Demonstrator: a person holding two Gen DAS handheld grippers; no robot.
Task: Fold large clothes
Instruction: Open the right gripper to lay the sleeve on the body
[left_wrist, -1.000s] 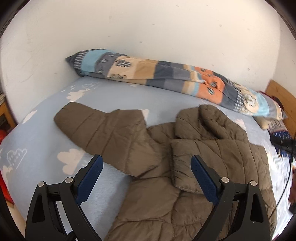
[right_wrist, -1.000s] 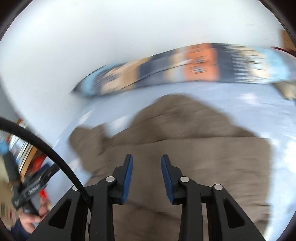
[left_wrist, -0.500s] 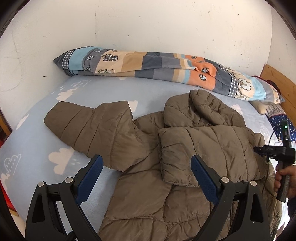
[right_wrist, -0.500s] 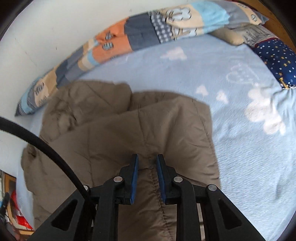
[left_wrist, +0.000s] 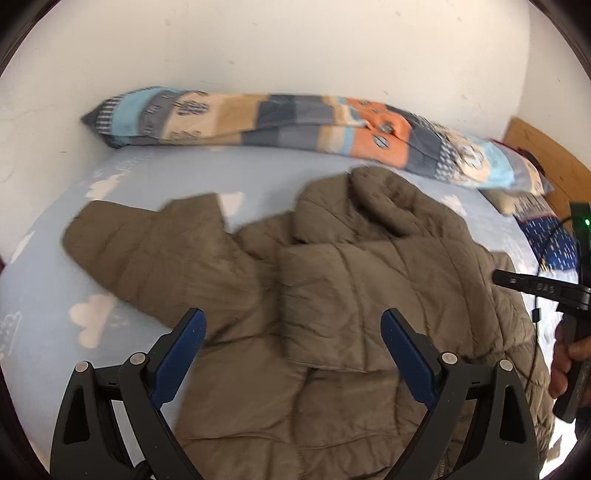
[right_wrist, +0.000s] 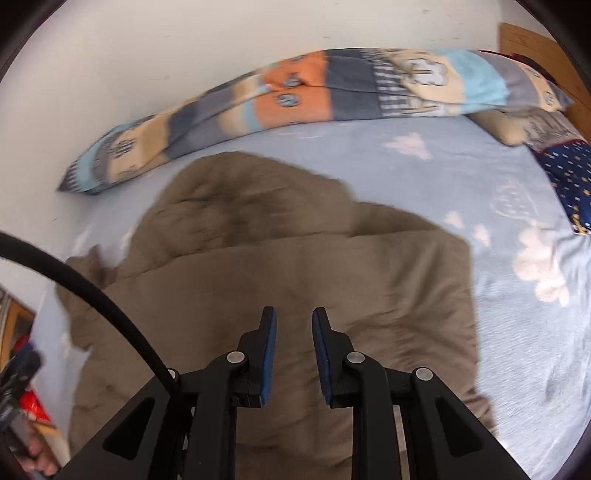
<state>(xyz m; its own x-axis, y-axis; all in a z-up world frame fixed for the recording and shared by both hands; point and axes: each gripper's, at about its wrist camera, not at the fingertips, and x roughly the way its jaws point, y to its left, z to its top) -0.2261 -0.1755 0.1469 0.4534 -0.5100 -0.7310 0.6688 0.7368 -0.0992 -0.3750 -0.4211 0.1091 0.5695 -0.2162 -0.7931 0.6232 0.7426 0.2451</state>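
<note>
1. At the far left of the left wrist view, the pale blue bedsheet (left_wrist: 44, 280) with white cloud prints covers the bed.
2. A brown quilted jacket (left_wrist: 332, 295) lies spread on the sheet, one sleeve (left_wrist: 147, 254) stretched out flat to the left, the other folded across its chest.
3. The left gripper (left_wrist: 291, 354) hovers over the jacket's lower half, its blue pads wide apart with nothing between them.
4. A long patchwork pillow (left_wrist: 280, 122) lies along the white wall behind the jacket.
5. At the right edge, a hand (left_wrist: 565, 354) holds the black handle of the other tool, beside the jacket's right side.
6. In the right wrist view, the right gripper (right_wrist: 294, 354) points down over the jacket's folded part; its jaws have just been closing and stand narrowly apart. The picture is blurred, and I cannot tell whether cloth is pinched between them.
7. Right of it, a dark blue dotted cushion (right_wrist: 569, 177) rests on the sheet.
</note>
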